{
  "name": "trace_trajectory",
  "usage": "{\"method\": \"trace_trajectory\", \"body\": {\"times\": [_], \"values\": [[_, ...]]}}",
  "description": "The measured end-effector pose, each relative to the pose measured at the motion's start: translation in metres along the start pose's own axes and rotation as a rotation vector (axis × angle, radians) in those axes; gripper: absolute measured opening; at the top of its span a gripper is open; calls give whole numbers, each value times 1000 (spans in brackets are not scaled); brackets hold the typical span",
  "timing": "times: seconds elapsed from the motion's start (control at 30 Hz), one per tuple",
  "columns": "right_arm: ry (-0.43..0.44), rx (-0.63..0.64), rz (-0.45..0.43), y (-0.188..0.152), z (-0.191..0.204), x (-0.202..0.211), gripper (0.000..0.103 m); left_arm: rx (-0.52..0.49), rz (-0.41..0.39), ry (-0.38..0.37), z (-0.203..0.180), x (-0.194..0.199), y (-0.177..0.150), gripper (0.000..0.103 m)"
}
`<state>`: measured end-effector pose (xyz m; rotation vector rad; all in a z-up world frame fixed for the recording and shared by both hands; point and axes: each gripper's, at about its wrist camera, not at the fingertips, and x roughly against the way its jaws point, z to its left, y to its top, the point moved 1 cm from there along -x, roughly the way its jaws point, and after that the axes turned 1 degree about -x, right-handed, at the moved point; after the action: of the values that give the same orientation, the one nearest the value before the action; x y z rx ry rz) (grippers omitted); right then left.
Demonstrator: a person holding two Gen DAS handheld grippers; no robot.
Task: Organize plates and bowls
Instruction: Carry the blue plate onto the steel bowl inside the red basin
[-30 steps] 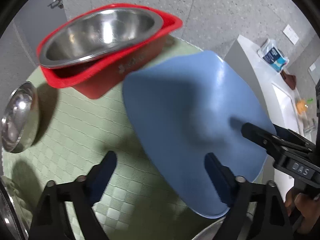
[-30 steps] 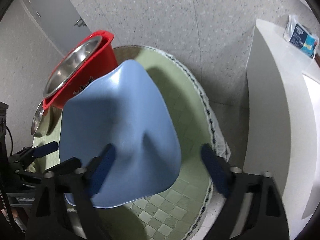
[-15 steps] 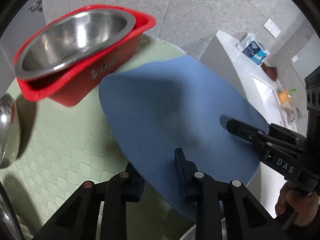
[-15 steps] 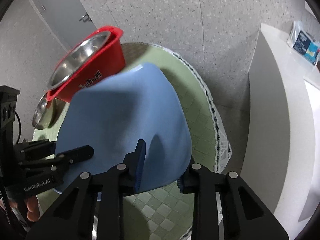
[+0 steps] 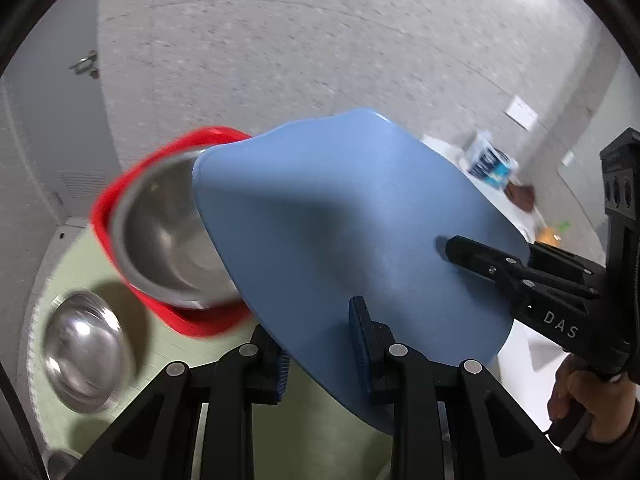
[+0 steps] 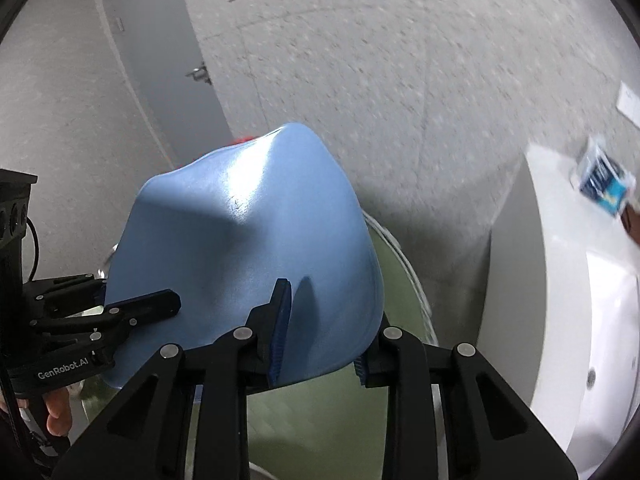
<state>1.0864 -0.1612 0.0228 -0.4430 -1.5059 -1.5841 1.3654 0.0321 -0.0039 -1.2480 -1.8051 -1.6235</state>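
Both grippers clamp the blue plate (image 5: 352, 224): left gripper (image 5: 320, 344) pinches its near edge at lower centre, right gripper (image 6: 320, 340) the adjacent edge. Plate hangs tilted above the green mat (image 5: 132, 368); red basin (image 5: 120, 200) with steel bowl (image 5: 168, 232) lies behind-left, partly hidden, probably the destination.

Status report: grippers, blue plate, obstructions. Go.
Left gripper and right gripper both shut on blue plate. Plate tilted above the mat. Steel bowl in red bin beyond. Nothing blocking.
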Motion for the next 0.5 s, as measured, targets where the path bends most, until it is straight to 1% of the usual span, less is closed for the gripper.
{"method": "trace_trajectory", "body": {"times": [0.13,0.23,0.3,0.4,0.5], "values": [[23,30,7,21,25,-24,27,39,-7,60,38,4,20,23],[33,53,34,35,42,-49,27,73,5,93,61,3,21,23],[33,69,49,41,53,-66,28,93,20,107,66,0,20,24],[7,101,76,50,64,-89,28,128,42,122,77,-17,29,24],[-9,120,101,54,70,-108,28,153,58,127,78,-35,36,24]]}}
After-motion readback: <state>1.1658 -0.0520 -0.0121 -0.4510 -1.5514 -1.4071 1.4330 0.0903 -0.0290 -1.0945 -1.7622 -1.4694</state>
